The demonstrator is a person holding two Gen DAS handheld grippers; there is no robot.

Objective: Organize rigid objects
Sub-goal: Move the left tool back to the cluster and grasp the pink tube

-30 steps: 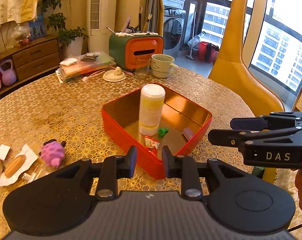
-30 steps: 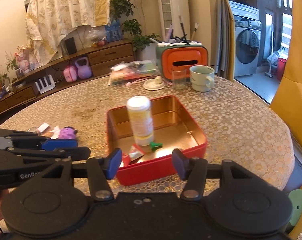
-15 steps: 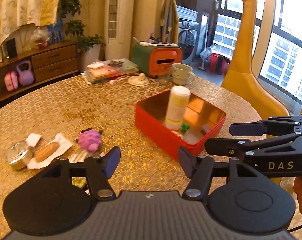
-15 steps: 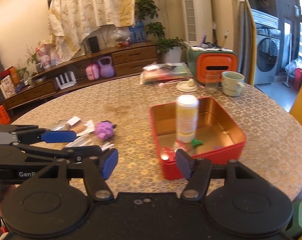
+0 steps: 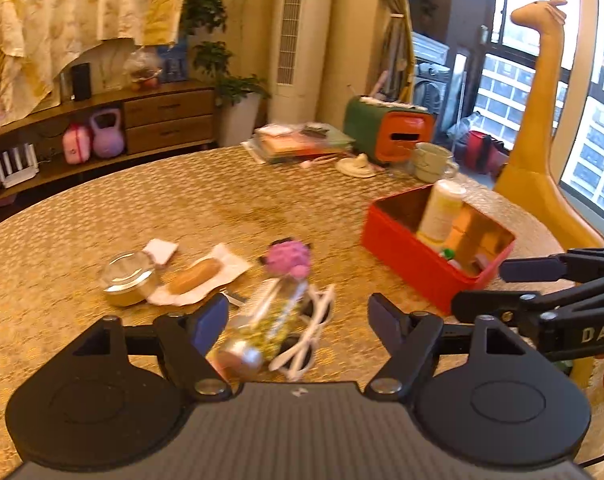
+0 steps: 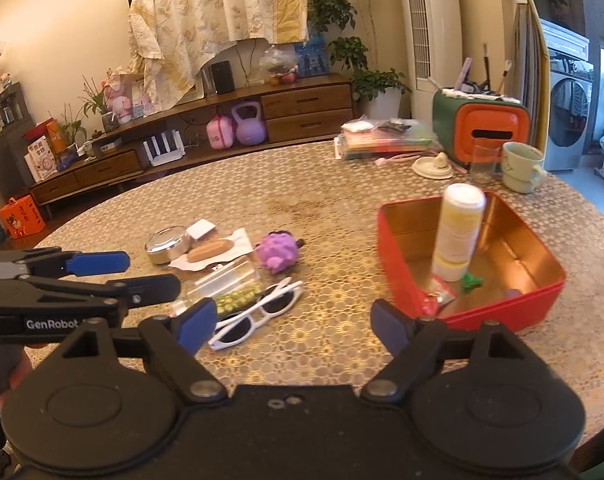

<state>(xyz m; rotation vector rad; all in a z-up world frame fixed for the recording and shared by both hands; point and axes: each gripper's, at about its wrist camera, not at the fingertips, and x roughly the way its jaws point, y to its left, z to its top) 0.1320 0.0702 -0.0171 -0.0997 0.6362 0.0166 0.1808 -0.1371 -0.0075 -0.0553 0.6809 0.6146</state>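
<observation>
A red tin box (image 6: pixel 502 312) (image 5: pixel 406 256) holds an upright white-and-yellow bottle (image 6: pixel 458 228) (image 5: pixel 440 210), a small green piece (image 6: pixel 472 281) and a small packet. On the table to its left lie white sunglasses (image 6: pixel 261 310) (image 5: pixel 310 330), a clear tube of yellow beads (image 6: pixel 225 288) (image 5: pixel 269 316), a purple toy (image 6: pixel 277 254) (image 5: pixel 287 258), a round glass-lidded tin (image 6: pixel 167 245) (image 5: pixel 129 278) and a tan bar on paper (image 6: pixel 209 251) (image 5: pixel 193 274). My left gripper (image 5: pixel 297 322) is open, just above the tube and sunglasses. My right gripper (image 6: pixel 291 322) is open and empty, over the table in front of the sunglasses.
At the table's far side stand a green-and-orange box (image 6: pixel 480 126), a glass (image 6: pixel 485 160), a mug (image 6: pixel 522 166), a white lid (image 6: pixel 432 166) and a stack of books (image 6: pixel 386 140). A yellow giraffe figure (image 5: pixel 542 120) stands at the right.
Both grippers have swung left, from the red tin toward the loose things. The left gripper, nearly shut a second ago, has opened wide. The right gripper stayed open.
</observation>
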